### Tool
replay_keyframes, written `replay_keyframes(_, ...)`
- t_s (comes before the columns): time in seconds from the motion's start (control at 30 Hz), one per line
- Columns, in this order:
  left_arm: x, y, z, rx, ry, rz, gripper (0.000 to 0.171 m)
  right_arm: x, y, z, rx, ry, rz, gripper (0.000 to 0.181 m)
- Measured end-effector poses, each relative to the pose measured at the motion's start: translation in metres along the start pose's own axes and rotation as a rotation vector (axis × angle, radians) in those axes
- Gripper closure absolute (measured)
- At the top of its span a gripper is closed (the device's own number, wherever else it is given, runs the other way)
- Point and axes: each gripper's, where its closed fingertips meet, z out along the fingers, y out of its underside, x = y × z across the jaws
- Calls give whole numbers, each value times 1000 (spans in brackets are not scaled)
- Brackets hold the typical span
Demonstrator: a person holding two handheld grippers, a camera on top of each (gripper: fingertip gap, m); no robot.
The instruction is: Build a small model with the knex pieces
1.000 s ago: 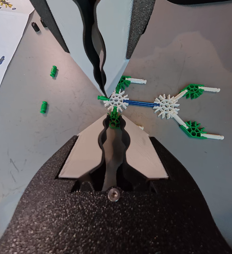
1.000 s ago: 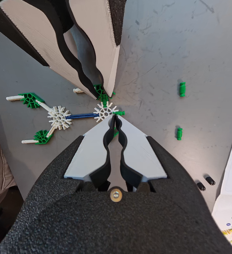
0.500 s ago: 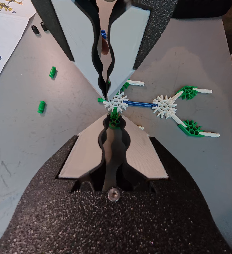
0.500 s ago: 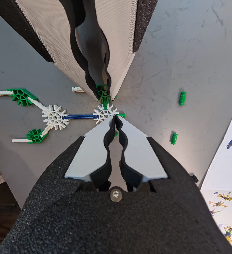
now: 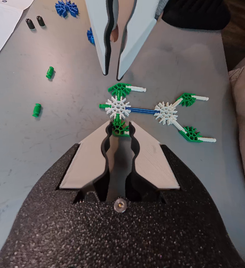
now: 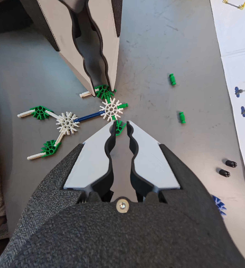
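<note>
Above the model [image 5: 117,108], both jaws apart.

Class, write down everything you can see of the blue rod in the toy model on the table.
The blue rod is thin, straight, ridged plastic, lying flat on the grey table. Each end is plugged into a white snowflake connector, joining it to a second one. Neither gripper touches it.

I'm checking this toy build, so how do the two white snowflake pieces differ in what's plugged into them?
The green-pegged snowflake holds three short pegs; the white-rodded snowflake holds two longer rods. The green-pegged snowflake's fans sit on opposite sides; the white-rodded snowflake's fans splay diagonally to one side. Both are white, lie flat and share the blue rod.
</note>
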Motion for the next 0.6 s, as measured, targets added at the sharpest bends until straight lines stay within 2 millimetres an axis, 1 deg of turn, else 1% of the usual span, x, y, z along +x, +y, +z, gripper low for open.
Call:
replay_keyframes(0.1, -1, -5, -5, 36, 10, -19, 150, -2, 1, 3, 55, 33, -19, 168)
replay_keyframes(0.23, -4, 4, -3, -15, -22, 17, 150, -5, -5, 14, 90, 35, -46, 169)
replay_keyframes(0.3, -5, 4, -1, -17, -35, 23, 152, -7, -11, 21, 94, 32, -72, 170)
replay_keyframes(0.33, -6, 4, -1, -16, -43, 21, 155, -8, -13, 24, 93, 32, -84, 174)
replay_keyframes(0.4, -10, 5, -1, -11, -58, 19, 163, -6, -16, 31, 64, 40, -80, 181)
replay_keyframes(0.47, -10, 5, -1, -7, -57, 10, 165, -7, -14, 37, 14, 17, -65, 181)
replay_keyframes(0.6, -11, 5, -1, -3, -54, 8, 166, -8, -14, 38, -70, 1, -50, 181)
